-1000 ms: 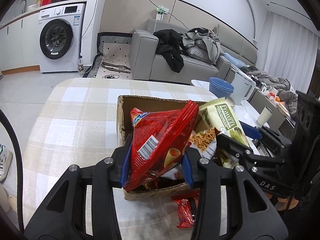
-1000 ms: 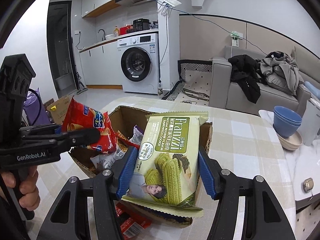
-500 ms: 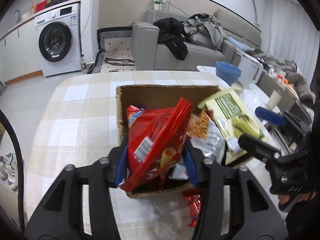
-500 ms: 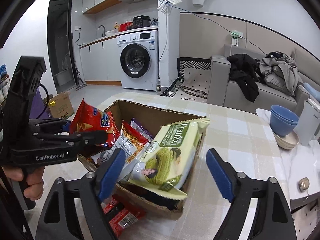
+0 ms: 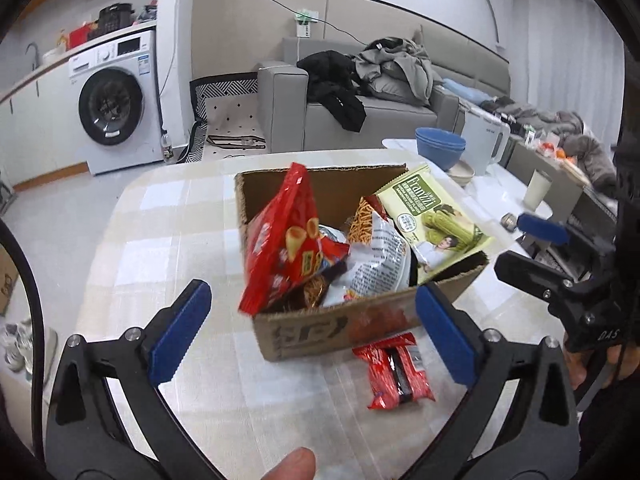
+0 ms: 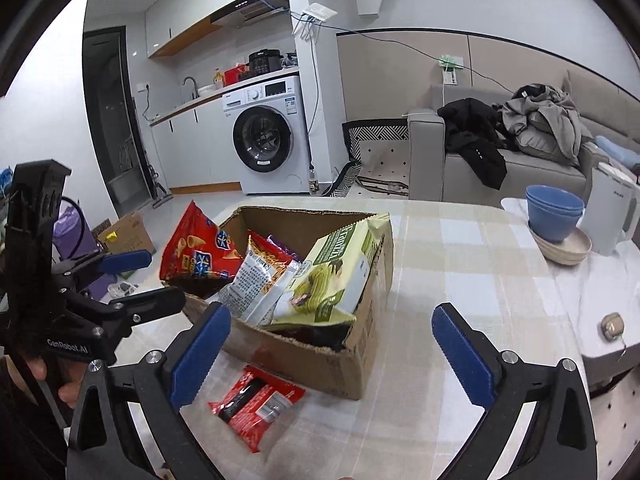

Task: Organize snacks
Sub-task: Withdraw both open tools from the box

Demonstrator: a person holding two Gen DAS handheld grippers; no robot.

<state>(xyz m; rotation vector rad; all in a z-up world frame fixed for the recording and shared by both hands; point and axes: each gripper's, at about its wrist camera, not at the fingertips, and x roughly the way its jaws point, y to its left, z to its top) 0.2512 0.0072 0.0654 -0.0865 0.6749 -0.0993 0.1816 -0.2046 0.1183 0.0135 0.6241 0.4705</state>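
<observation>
A cardboard box (image 5: 332, 330) (image 6: 372, 276) stands on the checked tablecloth. In it lean a red chip bag (image 5: 286, 240) (image 6: 198, 250), a green Franzzi cookie pack (image 5: 434, 220) (image 6: 340, 268) and a silver-and-orange stick snack bag (image 5: 378, 252) (image 6: 260, 276). A small red packet (image 5: 394, 370) (image 6: 256, 402) lies on the cloth in front of the box. My left gripper (image 5: 310, 330) is open and empty, just in front of the box. My right gripper (image 6: 330, 352) is open and empty, at the box's near corner.
Blue bowls (image 5: 440, 150) (image 6: 554, 216) stacked on a beige dish and a white kettle (image 6: 612, 212) stand at the table's right. A cup (image 5: 536, 188) is near them. A washing machine (image 6: 266, 138) and a grey sofa (image 5: 360, 116) stand beyond the table.
Both grippers opened and pulled back from the box. The red chip bag and the green cookie pack were let go and now rest in the box.
</observation>
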